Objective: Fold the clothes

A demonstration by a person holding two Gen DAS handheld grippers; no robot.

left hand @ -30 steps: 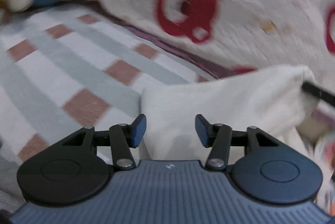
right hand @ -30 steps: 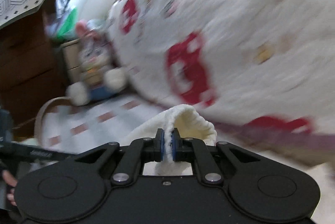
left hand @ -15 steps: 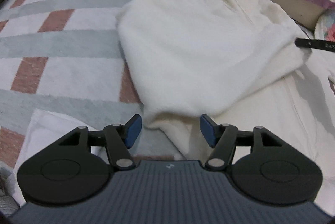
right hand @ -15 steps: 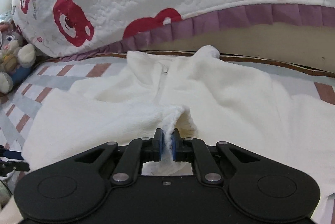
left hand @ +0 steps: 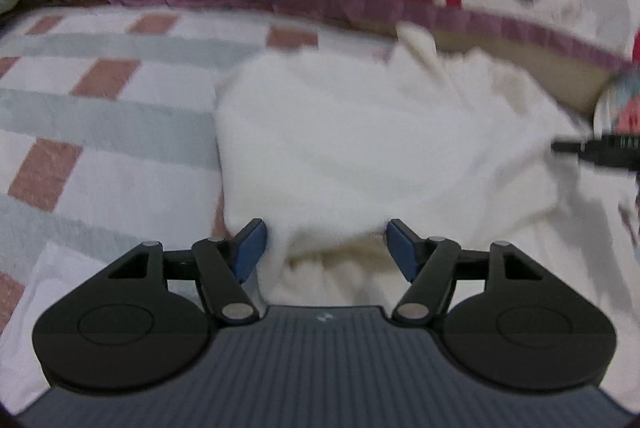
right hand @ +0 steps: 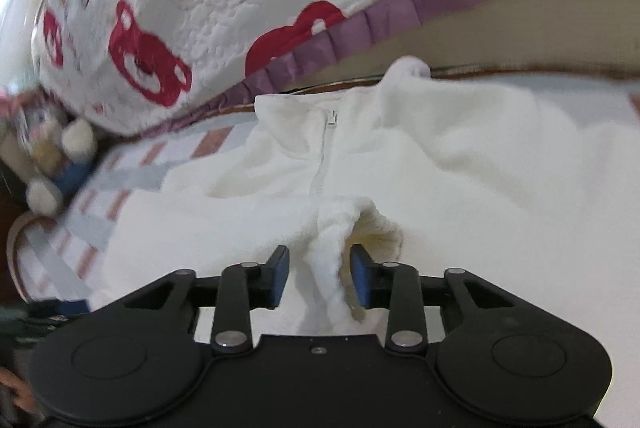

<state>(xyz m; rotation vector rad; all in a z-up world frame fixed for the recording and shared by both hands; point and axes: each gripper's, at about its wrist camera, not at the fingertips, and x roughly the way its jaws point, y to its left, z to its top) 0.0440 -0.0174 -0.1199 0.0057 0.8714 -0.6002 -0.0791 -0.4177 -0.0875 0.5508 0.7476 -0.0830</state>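
Observation:
A white fleece zip jacket point(right hand: 440, 164) lies on the checked bedsheet, its collar and zip point(right hand: 326, 148) toward the quilt. One sleeve is folded across the body, and its ribbed cuff point(right hand: 360, 228) stands bunched between the open fingers of my right gripper point(right hand: 319, 278), which no longer pinch it. In the left wrist view the folded jacket point(left hand: 360, 148) fills the middle. My left gripper point(left hand: 323, 248) is open at the jacket's near edge with cloth lying between its blue pads. The right gripper's tip point(left hand: 596, 150) shows at the right edge there.
A white quilt with red bears and a purple frill point(right hand: 240, 8) is heaped behind the jacket. A stuffed toy point(right hand: 52, 156) sits at the far left. The sheet with grey and brown squares point(left hand: 100, 132) stretches to the left of the jacket.
My right gripper has opened and let go of the sleeve cuff, which now rests on the jacket. The left gripper stayed open and moved a little closer to the jacket's edge.

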